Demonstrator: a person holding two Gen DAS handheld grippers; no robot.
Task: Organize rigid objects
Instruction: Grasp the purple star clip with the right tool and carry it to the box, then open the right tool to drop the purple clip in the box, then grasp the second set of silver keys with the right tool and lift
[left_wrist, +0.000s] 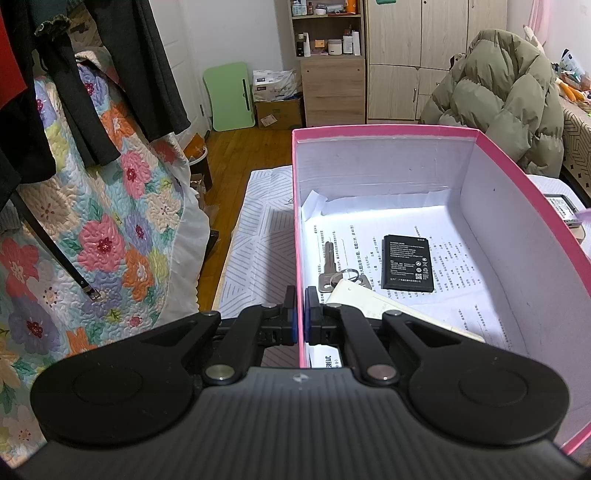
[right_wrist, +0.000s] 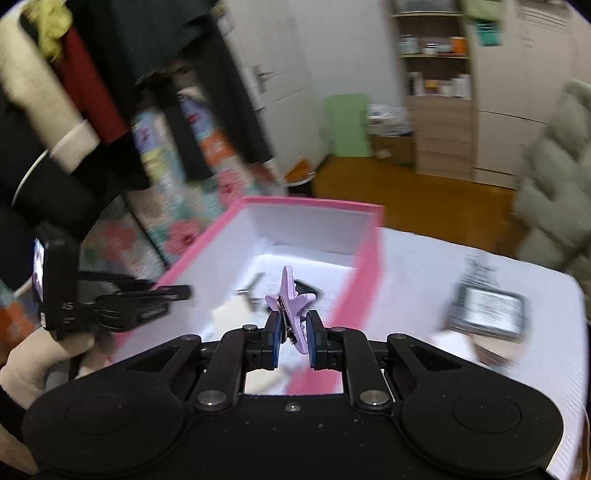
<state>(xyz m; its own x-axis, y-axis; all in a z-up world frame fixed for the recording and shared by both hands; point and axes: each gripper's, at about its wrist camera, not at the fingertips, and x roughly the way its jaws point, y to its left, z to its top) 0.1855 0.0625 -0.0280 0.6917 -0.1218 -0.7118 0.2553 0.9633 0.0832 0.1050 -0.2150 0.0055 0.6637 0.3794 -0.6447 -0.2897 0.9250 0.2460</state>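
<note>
A pink box (left_wrist: 517, 177) with a white inside stands on the table. My left gripper (left_wrist: 300, 317) is shut on the box's left wall (left_wrist: 298, 221), one finger inside and one outside. Inside lie a black battery (left_wrist: 406, 263), a key on a ring (left_wrist: 328, 267) and a cream card (left_wrist: 373, 301), all on printed paper. In the right wrist view my right gripper (right_wrist: 292, 338) is shut on a purple hair clip (right_wrist: 290, 295) and holds it above the near end of the box (right_wrist: 364, 258). The left gripper (right_wrist: 140, 297) shows at the box's left wall.
A dark flat device with a label (right_wrist: 487, 310) lies on the white table cover (right_wrist: 424, 266) right of the box. A floral quilt (left_wrist: 110, 221) and hanging clothes are on the left. An olive padded coat (left_wrist: 498, 96) and wooden cabinets stand behind.
</note>
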